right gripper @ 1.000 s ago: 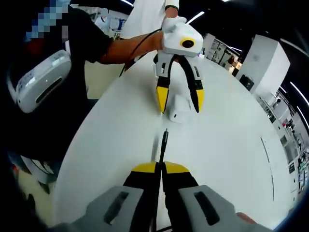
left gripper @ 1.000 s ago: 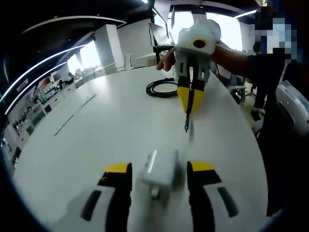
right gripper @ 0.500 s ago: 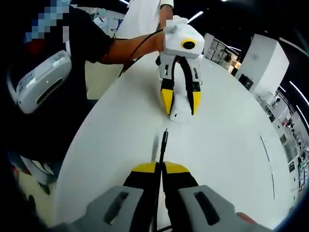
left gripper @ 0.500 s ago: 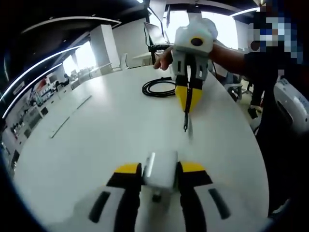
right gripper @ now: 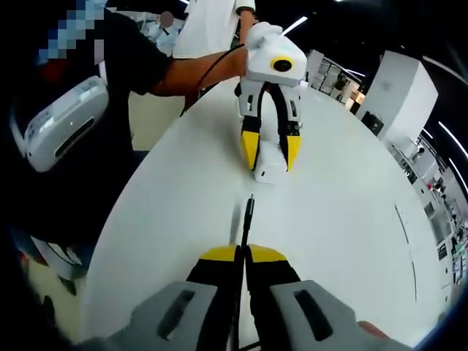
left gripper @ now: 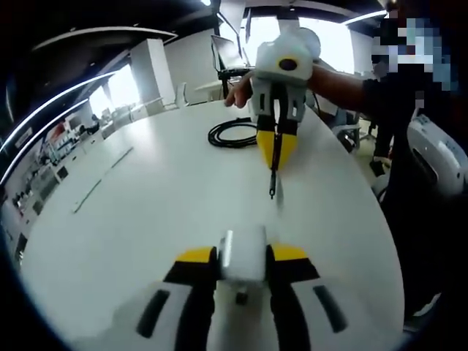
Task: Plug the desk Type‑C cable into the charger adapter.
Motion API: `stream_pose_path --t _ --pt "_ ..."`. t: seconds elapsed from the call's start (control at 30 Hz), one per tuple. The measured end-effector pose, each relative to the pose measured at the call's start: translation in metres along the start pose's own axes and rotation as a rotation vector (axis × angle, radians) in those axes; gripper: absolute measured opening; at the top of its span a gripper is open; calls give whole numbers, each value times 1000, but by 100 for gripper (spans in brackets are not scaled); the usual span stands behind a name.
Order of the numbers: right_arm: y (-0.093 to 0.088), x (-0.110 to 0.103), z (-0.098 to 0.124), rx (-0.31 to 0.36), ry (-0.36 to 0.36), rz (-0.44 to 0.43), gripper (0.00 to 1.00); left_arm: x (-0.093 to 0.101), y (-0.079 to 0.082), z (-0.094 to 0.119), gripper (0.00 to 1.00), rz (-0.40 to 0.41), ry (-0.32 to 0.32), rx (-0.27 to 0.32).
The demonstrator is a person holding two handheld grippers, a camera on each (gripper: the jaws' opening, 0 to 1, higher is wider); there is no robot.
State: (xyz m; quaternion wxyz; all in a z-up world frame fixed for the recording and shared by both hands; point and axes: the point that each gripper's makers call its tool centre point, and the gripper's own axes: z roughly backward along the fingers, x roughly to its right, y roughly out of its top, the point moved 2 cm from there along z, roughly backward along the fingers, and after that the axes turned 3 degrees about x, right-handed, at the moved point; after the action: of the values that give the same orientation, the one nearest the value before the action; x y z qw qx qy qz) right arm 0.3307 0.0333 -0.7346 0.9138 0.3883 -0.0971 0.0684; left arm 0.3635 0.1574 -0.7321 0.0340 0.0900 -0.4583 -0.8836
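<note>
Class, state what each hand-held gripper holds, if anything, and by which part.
Left hand-held gripper clamps the white adapter by its two sides. Right hand-held gripper pinches the black cable just behind its plug, which sticks out ahead.

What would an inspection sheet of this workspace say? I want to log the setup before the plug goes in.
Surface: white table, round-edged, bare around the work.
Job's things: white adapter between the left gripper tips; cable with its plug tip free, pointing at the adapter.
Clutter: nothing seen.
Grippers: left shut on adapter; right gripper shut on cable.
Cables: spare length in a black coil on the table behind the right gripper.
Surroundings: open office, windows, monitor beyond the table.
</note>
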Motion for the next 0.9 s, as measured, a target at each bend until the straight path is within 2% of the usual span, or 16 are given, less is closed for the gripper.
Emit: stream_pose_path --t 0.43,0.9 --pt "2 -5 -1 2 11 5 2 15 4 1 26 -46 -85 21" --pt "6 -12 -6 4 30 16 2 23 7 2 26 -50 -115 34"
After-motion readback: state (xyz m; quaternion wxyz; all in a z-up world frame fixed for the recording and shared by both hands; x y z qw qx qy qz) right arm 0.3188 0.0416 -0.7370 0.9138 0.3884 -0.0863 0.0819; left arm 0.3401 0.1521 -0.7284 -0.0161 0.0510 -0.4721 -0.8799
